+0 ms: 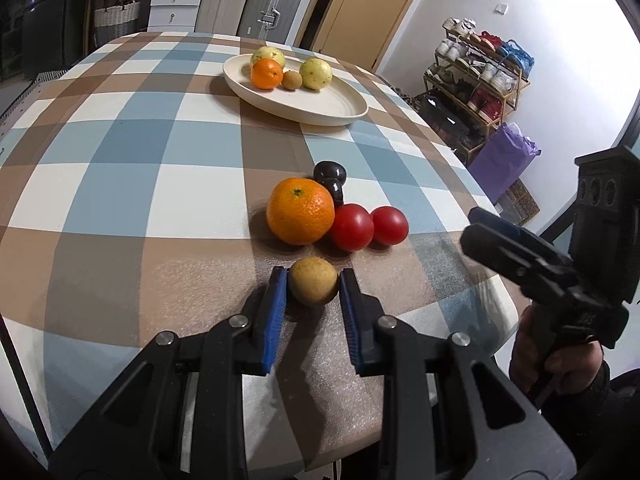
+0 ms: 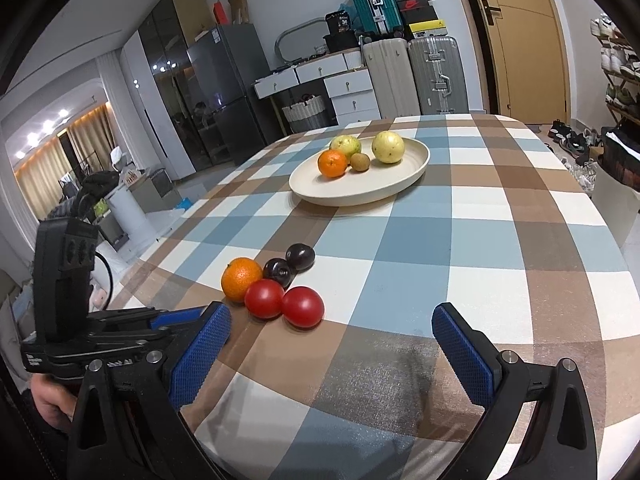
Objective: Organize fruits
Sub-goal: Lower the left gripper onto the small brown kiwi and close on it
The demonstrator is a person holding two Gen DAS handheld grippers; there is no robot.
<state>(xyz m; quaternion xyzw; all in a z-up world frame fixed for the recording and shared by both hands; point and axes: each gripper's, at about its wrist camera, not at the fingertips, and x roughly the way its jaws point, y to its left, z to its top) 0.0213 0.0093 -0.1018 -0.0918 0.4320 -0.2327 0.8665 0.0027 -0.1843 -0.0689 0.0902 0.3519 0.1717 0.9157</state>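
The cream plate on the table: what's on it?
The plate holds four fruits at its far end: an orange, a small brown kiwi and two yellow-green round fruits. Its near half is bare. Anything behind those fruits is hidden.

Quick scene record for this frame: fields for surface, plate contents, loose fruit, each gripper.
surface: checked tablecloth
plate: small orange, kiwi, two yellow-green fruits
loose fruit: large orange, two tomatoes, two dark plums
left gripper: jaws shut on brown fruit
right gripper: jaws open, nothing between them
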